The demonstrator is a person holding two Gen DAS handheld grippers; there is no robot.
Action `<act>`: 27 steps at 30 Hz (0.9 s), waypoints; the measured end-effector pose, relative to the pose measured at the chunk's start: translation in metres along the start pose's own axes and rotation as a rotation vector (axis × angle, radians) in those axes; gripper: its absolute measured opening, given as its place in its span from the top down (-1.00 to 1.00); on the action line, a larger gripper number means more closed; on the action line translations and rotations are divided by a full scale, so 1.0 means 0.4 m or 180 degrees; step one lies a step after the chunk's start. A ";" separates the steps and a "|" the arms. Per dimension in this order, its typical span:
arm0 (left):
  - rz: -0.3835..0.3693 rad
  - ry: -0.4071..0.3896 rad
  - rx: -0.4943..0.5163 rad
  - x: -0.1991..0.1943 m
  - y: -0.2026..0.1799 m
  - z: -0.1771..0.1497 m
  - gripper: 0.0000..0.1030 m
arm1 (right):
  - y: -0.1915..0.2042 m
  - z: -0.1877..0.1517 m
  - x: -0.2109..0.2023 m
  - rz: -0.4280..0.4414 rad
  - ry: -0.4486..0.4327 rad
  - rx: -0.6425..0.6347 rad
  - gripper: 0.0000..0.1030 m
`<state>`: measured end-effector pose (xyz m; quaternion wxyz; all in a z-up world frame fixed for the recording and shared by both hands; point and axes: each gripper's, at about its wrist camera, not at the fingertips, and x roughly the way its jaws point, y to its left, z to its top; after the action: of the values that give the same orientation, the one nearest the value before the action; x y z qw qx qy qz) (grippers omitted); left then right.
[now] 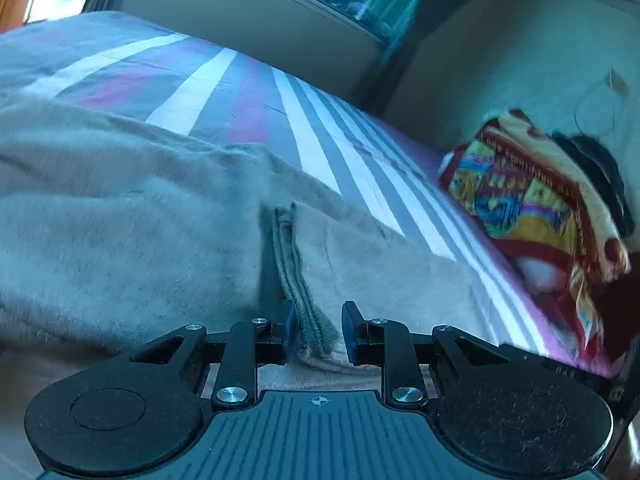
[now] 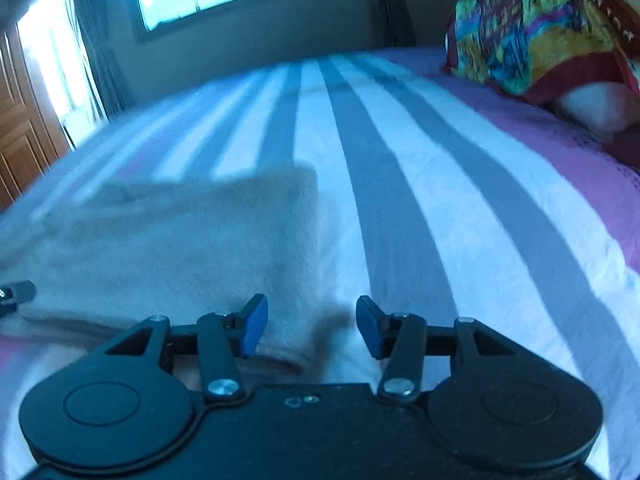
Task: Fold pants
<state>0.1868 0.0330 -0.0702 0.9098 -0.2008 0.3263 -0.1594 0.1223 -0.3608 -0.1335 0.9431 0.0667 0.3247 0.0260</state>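
Pants (image 1: 132, 216): grey-beige fleece pants were spread over the striped bedcover (image 1: 308, 132), filling the left and lower middle of the left wrist view; in the right wrist view they were seen in the left half of the frame, blurred.

Pants hem: a thick stitched edge of the fabric (image 1: 308, 320) was seen standing up as a ridge in the lower centre of the left wrist view.

Left gripper pose: the left gripper (image 1: 319, 332) was tilted downward over the fabric, close to it, at the bottom centre of its own view.

Left gripper jaws: a narrow gap was shown between the blue pads; the stitched edge was lodged between them, touched by the left pad, while the right pad stood just clear of it.

Right gripper pose: the right gripper (image 2: 311, 328) was angled downward above the near right corner of the pants.

Right gripper jaws: the pads were held clearly apart, with nothing gripped; fabric and white bedcover were visible below the gap.

Background: a colourful folded blanket (image 2: 536, 36) was seen at the upper right of the right wrist view.
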 end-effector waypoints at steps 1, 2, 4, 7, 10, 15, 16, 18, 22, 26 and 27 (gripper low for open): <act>0.0077 0.0105 0.0091 0.010 0.001 -0.011 0.53 | 0.001 0.002 -0.003 0.0011 -0.0022 -0.0029 0.03; 0.0117 0.0204 0.0187 0.024 0.006 -0.023 0.48 | 0.001 -0.002 0.003 0.0013 0.0044 -0.0080 0.01; 0.0056 0.0195 0.0039 0.025 0.022 -0.010 0.48 | -0.001 -0.024 0.041 0.0051 0.0244 -0.0204 -0.03; 0.0051 0.0008 0.0028 0.027 0.022 0.043 0.48 | -0.010 0.013 0.048 0.0093 0.0199 -0.0143 -0.03; 0.0033 -0.0043 0.0050 0.068 0.016 0.107 0.48 | -0.006 0.077 0.065 0.0086 -0.0015 -0.0099 -0.03; 0.0117 0.0169 0.0005 0.192 0.000 0.186 0.48 | -0.002 0.187 0.162 -0.0126 -0.0195 0.0024 -0.05; 0.0217 0.0317 0.0014 0.227 0.006 0.182 0.48 | -0.006 0.199 0.184 -0.0139 -0.0180 0.0071 -0.05; 0.0248 0.0330 -0.0049 0.240 0.020 0.175 0.48 | -0.011 0.197 0.251 -0.0169 0.0109 0.0039 -0.06; 0.0093 0.0094 -0.0164 0.126 0.006 0.157 0.48 | -0.018 0.185 0.218 -0.0109 0.0150 0.0012 -0.03; 0.0002 0.0195 -0.0174 0.061 -0.003 0.056 0.48 | -0.020 0.115 0.061 0.0109 -0.0152 0.0116 -0.08; 0.0113 0.0280 -0.0038 0.069 -0.009 0.025 0.49 | -0.020 0.085 0.033 0.0147 -0.0194 0.0110 -0.10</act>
<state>0.2131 0.0211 -0.0762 0.8960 -0.1933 0.3704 -0.1501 0.1537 -0.3711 -0.1164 0.9504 0.0912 0.2946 0.0402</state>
